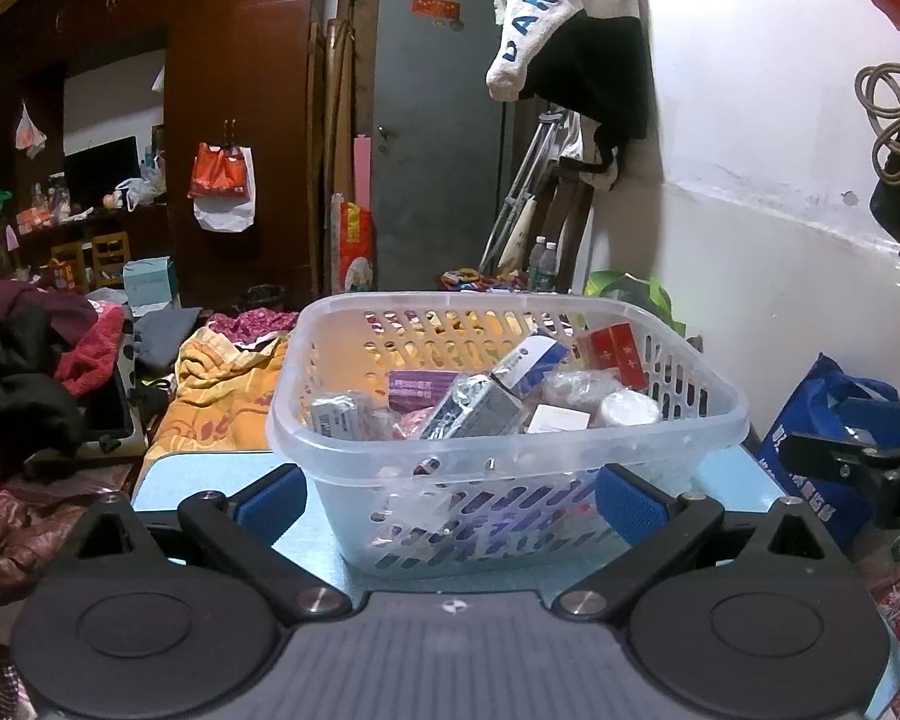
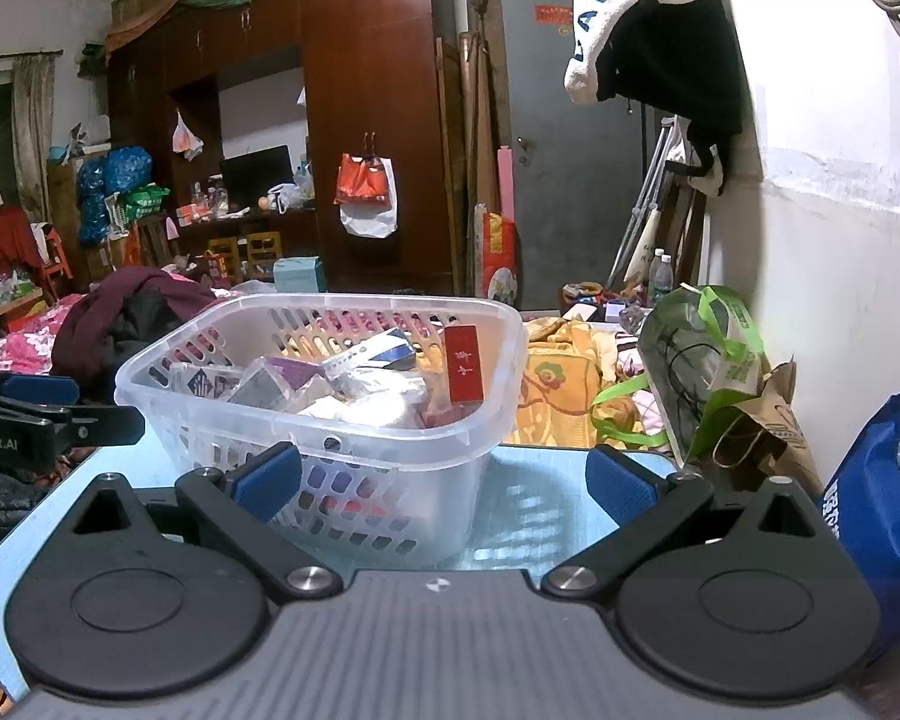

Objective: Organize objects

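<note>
Both fingers (image 1: pixel 630 504) spread, seemingly clear of basket (image 1: pixel 504 456).

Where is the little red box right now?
The red box stands upright inside the clear basket, leaning on its right wall in the right wrist view, beside wrapped packets.

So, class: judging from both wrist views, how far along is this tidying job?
Done: boxes and packets, including a red box, already sit in the clear basket on the blue table. In hand: nothing; left gripper and right gripper are open and empty. Left: no loose items visible on the table.
</note>
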`<state>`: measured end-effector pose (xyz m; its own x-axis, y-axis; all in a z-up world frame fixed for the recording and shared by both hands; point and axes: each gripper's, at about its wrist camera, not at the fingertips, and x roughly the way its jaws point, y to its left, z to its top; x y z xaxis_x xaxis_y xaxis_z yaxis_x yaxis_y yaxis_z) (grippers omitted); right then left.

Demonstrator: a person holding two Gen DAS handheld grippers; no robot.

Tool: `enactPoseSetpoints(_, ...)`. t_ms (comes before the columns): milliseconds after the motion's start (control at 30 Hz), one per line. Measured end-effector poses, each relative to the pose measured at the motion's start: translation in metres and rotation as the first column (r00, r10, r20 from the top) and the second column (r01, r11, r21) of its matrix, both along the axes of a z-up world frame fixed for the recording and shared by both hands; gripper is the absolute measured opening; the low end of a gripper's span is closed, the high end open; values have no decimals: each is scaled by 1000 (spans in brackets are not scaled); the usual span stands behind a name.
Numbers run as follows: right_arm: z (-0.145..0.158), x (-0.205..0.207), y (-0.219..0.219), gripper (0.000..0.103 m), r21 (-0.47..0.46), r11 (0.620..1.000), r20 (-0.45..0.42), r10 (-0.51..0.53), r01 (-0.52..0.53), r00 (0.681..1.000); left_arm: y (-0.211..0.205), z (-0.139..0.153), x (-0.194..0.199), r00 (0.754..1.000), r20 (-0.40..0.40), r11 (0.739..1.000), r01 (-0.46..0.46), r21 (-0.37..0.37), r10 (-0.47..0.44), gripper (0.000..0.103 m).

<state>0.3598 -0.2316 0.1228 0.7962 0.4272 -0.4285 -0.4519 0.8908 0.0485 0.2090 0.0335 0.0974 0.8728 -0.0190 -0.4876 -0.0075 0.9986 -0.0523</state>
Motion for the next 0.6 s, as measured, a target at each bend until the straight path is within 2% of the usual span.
enactPoseSetpoints(600,-3,-1,-3,103,9,1000,-3,4,-4,1000,-6,-5,2,1000,10,1000,2,9,-2,103)
